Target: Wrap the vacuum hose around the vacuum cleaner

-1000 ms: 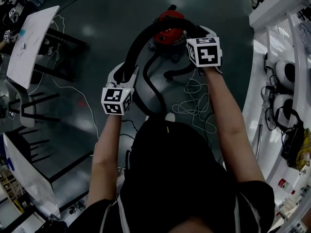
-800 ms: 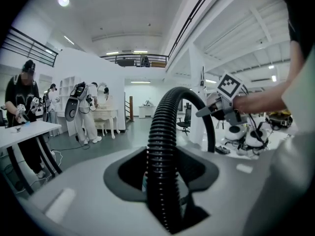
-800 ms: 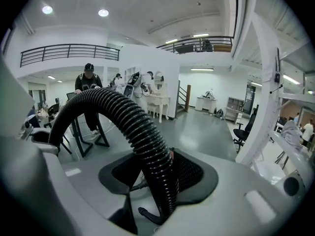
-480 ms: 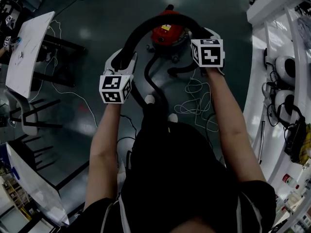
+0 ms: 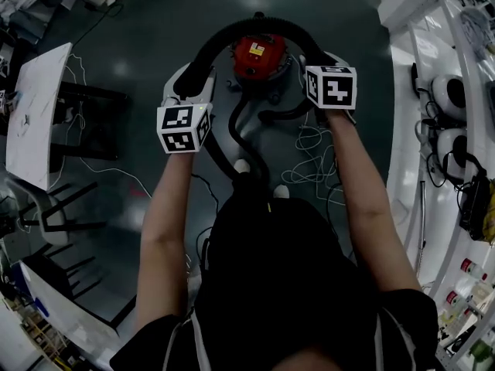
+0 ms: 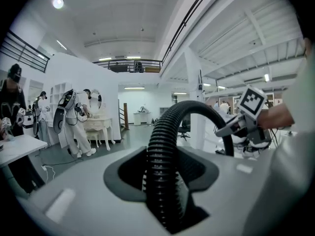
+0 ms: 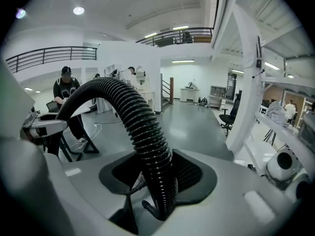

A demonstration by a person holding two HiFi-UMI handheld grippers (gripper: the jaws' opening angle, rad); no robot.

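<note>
The red vacuum cleaner (image 5: 259, 52) stands on the dark floor ahead of me. Its black ribbed hose (image 5: 247, 28) arcs round the far side of it, from my left gripper (image 5: 192, 83) to my right gripper (image 5: 325, 59). Each gripper is shut on the hose, one on either side of the vacuum. In the left gripper view the hose (image 6: 165, 181) runs up out of the jaws and bends right toward the other gripper (image 6: 246, 124). The right gripper view has the hose (image 7: 147, 146) rising from the jaws and curving left. More hose (image 5: 238, 141) trails on the floor toward me.
A white cable (image 5: 313, 161) lies looped on the floor below the right gripper. A white table (image 5: 35, 107) on black legs stands at the left. White shelving (image 5: 448, 103) with gear lines the right. People (image 6: 74, 122) stand far off in the hall.
My left gripper has moved forward and up with the hose, so the arc now passes behind the vacuum instead of over its top. The right gripper has shifted only a little.
</note>
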